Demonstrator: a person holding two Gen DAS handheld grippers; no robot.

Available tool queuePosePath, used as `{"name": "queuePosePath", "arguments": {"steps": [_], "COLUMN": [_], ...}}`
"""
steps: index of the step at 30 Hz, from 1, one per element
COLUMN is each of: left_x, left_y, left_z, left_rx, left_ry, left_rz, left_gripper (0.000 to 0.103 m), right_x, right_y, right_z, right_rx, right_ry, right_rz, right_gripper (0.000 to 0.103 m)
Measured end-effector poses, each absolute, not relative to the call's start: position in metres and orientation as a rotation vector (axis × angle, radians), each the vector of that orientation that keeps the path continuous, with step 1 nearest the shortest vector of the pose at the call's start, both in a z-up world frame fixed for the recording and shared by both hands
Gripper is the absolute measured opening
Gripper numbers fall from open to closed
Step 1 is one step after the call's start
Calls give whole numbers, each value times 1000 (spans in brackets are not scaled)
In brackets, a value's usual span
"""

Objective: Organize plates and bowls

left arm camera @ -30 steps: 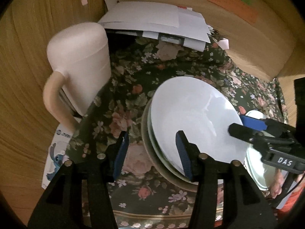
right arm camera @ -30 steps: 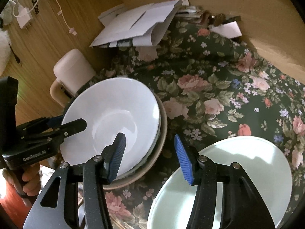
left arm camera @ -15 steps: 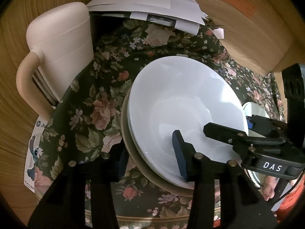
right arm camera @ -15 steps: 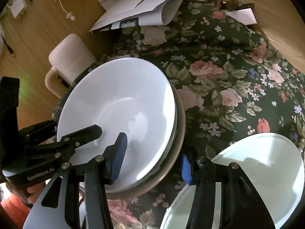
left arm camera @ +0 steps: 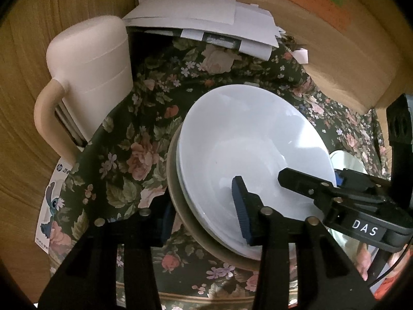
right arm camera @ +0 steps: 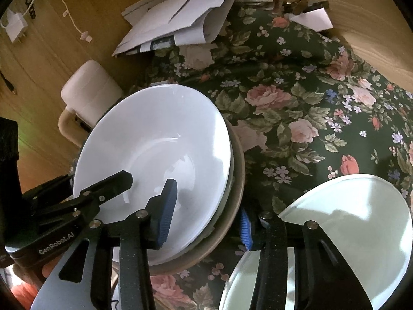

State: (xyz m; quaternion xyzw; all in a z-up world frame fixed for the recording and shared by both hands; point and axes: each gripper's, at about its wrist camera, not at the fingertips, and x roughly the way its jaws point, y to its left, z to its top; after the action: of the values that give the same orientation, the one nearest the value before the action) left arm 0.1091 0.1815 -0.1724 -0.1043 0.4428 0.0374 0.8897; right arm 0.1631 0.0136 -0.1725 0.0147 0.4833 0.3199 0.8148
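Stacked bowls gripped from both sides on the dark floral tablecloth.

The white ceramic bowl, nested in a brown-rimmed bowl, is straddled at opposite rims by the left gripper and right gripper; both jaws have just been closing, whether clamped cannot be told.

Black claw, blue ribbed pads
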Motion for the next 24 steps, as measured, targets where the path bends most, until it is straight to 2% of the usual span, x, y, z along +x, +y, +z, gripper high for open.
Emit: {"name": "queuePosePath", "arguments": {"steps": [24], "left_x": [106], "left_y": [116], "left_z": [-119], "left_rx": [-155], "left_ry": [807], "left_rz": [-28], "left_gripper": [41], "right_x": [137], "right_y": [-61], "right_z": [-120], "right_rx": [69], "right_ry": [869], "right_rz": [590], "right_gripper": [36]}}
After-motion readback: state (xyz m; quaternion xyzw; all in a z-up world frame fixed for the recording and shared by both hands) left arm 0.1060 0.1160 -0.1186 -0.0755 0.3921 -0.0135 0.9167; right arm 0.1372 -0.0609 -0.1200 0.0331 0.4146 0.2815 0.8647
